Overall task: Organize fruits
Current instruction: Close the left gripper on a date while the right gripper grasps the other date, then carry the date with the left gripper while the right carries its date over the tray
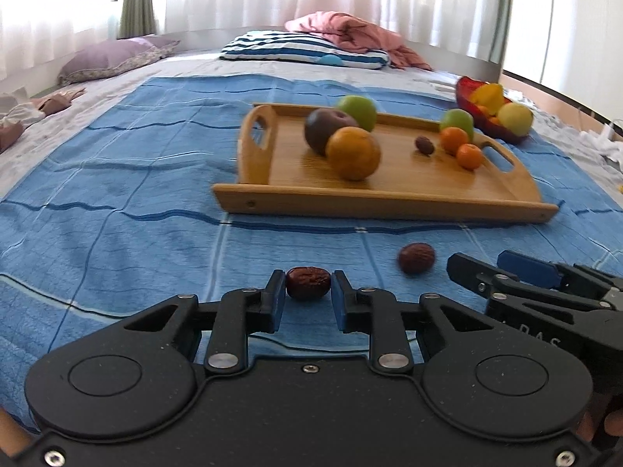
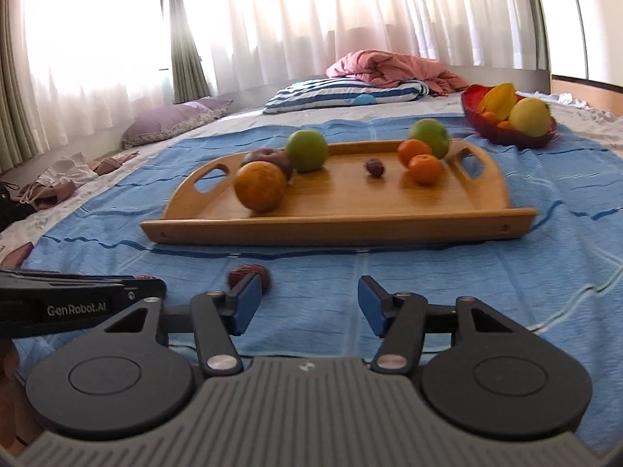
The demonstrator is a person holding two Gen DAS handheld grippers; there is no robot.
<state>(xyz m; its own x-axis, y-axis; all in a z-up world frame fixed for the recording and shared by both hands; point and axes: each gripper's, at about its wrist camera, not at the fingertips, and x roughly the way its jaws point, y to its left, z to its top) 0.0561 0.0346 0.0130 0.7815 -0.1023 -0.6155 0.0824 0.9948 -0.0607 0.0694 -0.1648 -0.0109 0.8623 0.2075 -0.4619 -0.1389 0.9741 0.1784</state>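
Left gripper [image 1: 308, 287] jaws clamp date [image 1: 308, 282].

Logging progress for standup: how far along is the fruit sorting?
Done: seven fruits sit on the wooden tray. In hand: the left gripper is shut on a red date. Left: a second date lies on the blue blanket; the right gripper is open and empty.
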